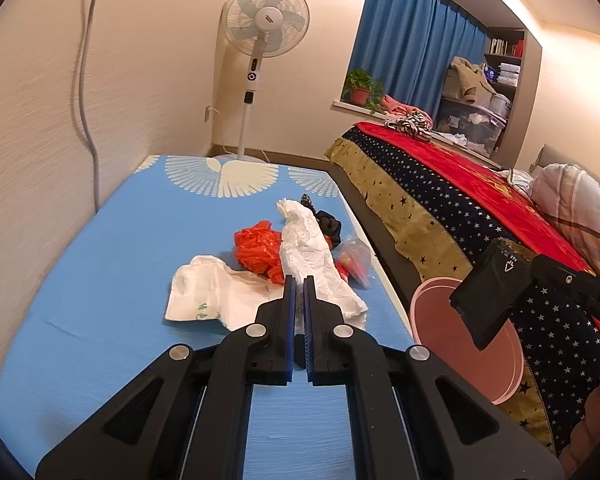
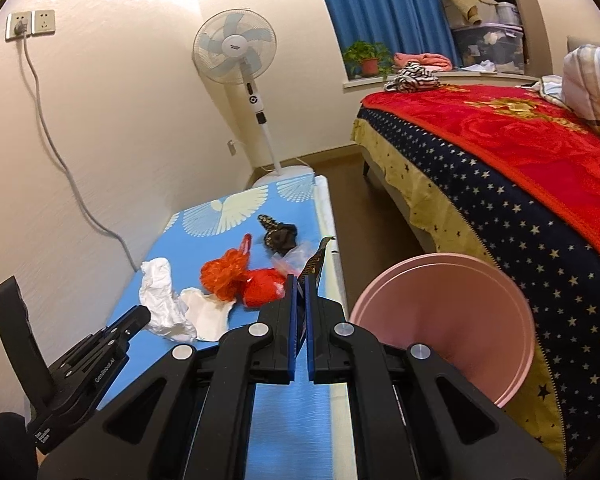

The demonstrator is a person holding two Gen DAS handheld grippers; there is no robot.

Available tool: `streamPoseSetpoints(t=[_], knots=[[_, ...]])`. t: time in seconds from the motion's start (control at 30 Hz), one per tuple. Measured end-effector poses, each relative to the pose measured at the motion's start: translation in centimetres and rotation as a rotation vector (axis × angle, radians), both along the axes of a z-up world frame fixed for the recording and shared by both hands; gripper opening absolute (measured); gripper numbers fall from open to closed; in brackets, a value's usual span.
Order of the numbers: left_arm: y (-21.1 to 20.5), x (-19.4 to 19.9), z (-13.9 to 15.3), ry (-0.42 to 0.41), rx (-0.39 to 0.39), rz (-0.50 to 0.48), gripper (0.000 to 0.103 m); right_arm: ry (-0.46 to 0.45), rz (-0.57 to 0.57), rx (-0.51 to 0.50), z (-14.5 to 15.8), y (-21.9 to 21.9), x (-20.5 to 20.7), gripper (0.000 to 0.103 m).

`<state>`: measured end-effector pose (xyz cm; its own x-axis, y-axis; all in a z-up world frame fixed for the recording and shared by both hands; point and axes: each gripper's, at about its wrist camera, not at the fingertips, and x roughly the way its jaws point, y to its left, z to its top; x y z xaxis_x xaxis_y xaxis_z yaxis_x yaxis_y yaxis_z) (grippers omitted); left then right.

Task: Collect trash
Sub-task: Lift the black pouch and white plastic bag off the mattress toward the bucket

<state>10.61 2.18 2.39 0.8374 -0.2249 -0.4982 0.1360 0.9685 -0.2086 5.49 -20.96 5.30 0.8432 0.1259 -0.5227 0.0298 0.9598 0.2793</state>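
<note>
1. Right gripper (image 2: 299, 280): fingers clamped on a dark flat wrapper (image 1: 488, 288), held above the pink bin (image 2: 444, 320), which stands on the floor between table (image 1: 100, 280) and bed (image 2: 500, 184).
2. Left gripper (image 1: 299, 280): fingers closed; whether they pinch anything cannot be told.
3. Remaining trash, a white bag (image 1: 316, 252), an orange bag (image 1: 260, 250) and a flat white wrapper (image 1: 208, 296), lies on the table just ahead of the left fingers, the nearer gripper.
4. White bag's long axis runs away from the fingers.

1. Left gripper (image 2: 142, 314), side of body, right wrist view: white lettering, roughly "GenRobot.AI"; small print lower down illegible.
2. Black packet (image 1: 486, 286) held in the right gripper (image 1: 536, 276): white downward arrow; tiny print above unreadable.
3. Fan (image 2: 236, 46) hub: brand badge, too small to read.
</note>
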Motion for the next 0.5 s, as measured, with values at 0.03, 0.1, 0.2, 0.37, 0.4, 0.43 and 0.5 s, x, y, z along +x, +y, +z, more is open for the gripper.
streamPoseSetpoints(t=[0.03, 0.1, 0.2, 0.37, 0.4, 0.43, 0.5], knots=[[-0.1, 0.0, 0.0, 0.000, 0.001, -0.003, 0.004, 0.000, -0.003, -0.002, 0.0, -0.1, 0.0, 0.004], [-0.4, 0.1, -0.1, -0.001, 0.002, -0.007, 0.004, -0.001, -0.011, -0.008, 0.0, -0.4, -0.1, 0.004], [-0.8, 0.1, -0.1, -0.001, 0.000, -0.015, 0.004, -0.003, -0.020, -0.016, 0.0, -0.8, -0.1, 0.004], [-1.4, 0.2, -0.2, -0.002, 0.002, -0.027, 0.004, -0.003, -0.037, -0.024, 0.0, -1.3, -0.1, 0.004], [-1.5, 0.2, -0.2, -0.002, 0.001, -0.028, 0.004, -0.002, -0.041, -0.023, -0.1, -1.5, 0.0, 0.004], [-1.6, 0.2, -0.2, -0.002, 0.001, -0.029, 0.004, -0.001, -0.045, -0.022, -0.1, -1.6, 0.0, 0.004], [-1.7, 0.2, -0.2, -0.002, 0.002, -0.032, 0.004, -0.001, -0.050, -0.023, -0.1, -1.7, 0.0, 0.004]])
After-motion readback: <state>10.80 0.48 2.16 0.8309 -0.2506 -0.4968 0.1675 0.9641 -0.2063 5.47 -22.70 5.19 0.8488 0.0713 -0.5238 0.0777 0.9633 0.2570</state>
